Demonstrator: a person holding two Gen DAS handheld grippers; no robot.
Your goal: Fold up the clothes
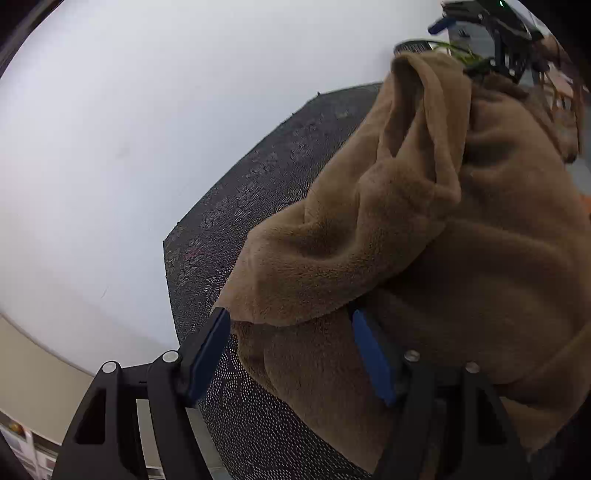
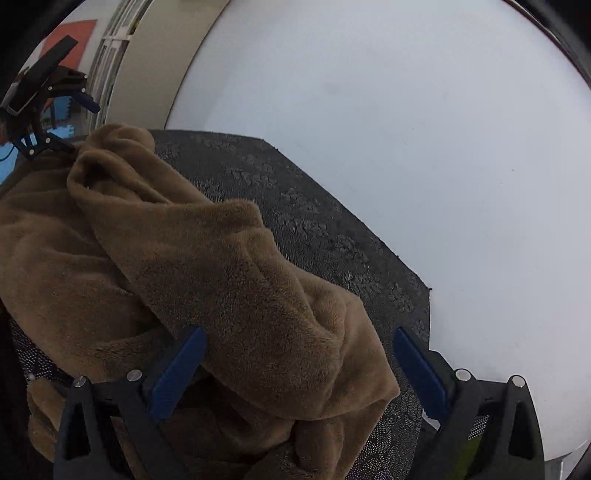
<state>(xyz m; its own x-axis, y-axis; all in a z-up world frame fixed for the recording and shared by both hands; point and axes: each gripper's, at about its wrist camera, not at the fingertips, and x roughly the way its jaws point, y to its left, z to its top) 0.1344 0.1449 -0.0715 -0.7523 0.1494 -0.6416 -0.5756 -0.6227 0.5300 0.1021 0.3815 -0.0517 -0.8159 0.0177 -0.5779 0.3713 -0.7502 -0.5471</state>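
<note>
A brown fleece garment (image 1: 424, 229) lies bunched on a dark patterned mat (image 1: 266, 177). In the left wrist view my left gripper (image 1: 290, 325) is open, its blue pads on either side of a folded flap's edge. In the right wrist view the garment (image 2: 221, 277) lies across the mat (image 2: 314, 206). My right gripper (image 2: 299, 339) is open, its fingers on either side of a thick fold. The right gripper also shows far off in the left wrist view (image 1: 491, 48), at the garment's far end. The left gripper shows in the right wrist view (image 2: 48, 110), at the far end.
The mat lies on a white table (image 1: 110, 147) that spreads around it, also in the right wrist view (image 2: 424, 129). A beige wall band (image 2: 155, 62) and orange and blue floor tiles (image 2: 74, 33) lie beyond the table.
</note>
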